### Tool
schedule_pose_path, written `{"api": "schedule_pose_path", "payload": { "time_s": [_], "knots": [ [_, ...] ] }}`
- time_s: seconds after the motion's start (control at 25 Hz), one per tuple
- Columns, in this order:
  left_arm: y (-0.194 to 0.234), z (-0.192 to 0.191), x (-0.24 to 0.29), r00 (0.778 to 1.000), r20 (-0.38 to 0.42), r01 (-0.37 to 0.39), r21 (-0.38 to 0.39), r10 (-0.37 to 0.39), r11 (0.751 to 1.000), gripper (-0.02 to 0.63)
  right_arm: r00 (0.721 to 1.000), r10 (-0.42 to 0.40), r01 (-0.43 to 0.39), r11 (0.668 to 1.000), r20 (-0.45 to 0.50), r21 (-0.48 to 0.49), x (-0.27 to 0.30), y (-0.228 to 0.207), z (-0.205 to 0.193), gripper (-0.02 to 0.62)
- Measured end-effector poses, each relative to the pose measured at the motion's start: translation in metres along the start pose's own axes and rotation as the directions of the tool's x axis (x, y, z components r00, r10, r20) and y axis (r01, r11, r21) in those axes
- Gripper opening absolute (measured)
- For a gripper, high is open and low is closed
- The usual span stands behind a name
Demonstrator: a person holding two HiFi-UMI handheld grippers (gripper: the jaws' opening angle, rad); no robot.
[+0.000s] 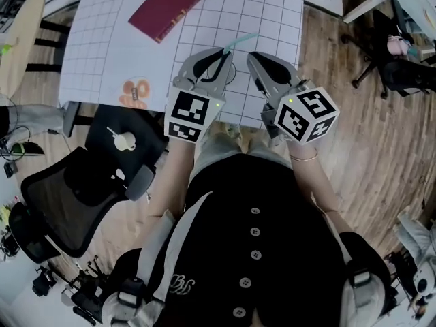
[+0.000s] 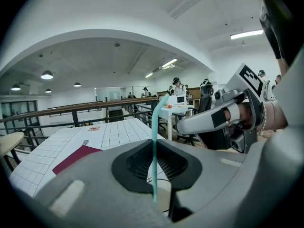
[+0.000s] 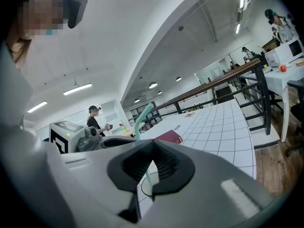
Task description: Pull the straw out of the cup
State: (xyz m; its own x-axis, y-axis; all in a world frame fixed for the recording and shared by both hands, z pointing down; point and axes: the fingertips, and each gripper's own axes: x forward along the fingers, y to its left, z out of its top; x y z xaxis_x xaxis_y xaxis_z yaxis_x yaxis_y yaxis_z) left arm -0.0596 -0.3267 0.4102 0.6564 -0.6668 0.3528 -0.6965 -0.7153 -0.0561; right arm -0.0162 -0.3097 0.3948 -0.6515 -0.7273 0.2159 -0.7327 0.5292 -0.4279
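The jaws of my left gripper (image 2: 154,142) are pinched shut on the teal straw (image 2: 154,175), which stands nearly upright, its bent top above them and its lower end showing below. Just beside it, my right gripper (image 3: 152,144) has its jaws closed together on nothing. Both hang over the near edge of the white gridded surface (image 1: 266,5), with a red book (image 1: 165,9) lying farther back.

A maroon book (image 1: 165,9) lies far left on my gridded counter (image 1: 259,5); an orange print (image 1: 134,92) sits nearer. A black office chair (image 1: 75,196) stands left of it.
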Motion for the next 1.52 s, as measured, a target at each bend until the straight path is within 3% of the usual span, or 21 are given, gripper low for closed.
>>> {"api": "schedule_pose_path", "payload": {
  "time_s": [0.48,0.76,1.0,1.24,1.52],
  "knots": [
    [0.031,0.043,-0.036,0.985,0.144,-0.092,-0.022,0.094,0.996,0.023,0.997,0.065,-0.061,0.994,0.047,-0.090,0.014,0.028,0.037,-0.002],
    [0.041,0.080,-0.060,0.955,0.281,-0.079,-0.070,0.095,0.994,0.023,0.991,0.099,-0.084,0.985,0.095,-0.152,0.017,0.048,0.067,-0.002],
    [0.052,0.109,-0.084,0.911,0.401,-0.056,-0.100,0.091,0.993,0.023,0.973,0.157,-0.127,0.977,0.169,-0.174,0.012,0.073,0.099,-0.002],
    [0.057,0.131,-0.115,0.843,0.531,-0.007,-0.146,0.084,0.989,0.023,0.950,0.194,-0.146,0.968,0.244,-0.202,0.002,0.097,0.120,-0.002],
    [0.063,0.144,-0.140,0.784,0.614,-0.007,-0.132,0.087,0.991,0.025,0.932,0.205,-0.131,0.960,0.299,-0.249,-0.009,0.108,0.131,-0.002]
  ]
}}
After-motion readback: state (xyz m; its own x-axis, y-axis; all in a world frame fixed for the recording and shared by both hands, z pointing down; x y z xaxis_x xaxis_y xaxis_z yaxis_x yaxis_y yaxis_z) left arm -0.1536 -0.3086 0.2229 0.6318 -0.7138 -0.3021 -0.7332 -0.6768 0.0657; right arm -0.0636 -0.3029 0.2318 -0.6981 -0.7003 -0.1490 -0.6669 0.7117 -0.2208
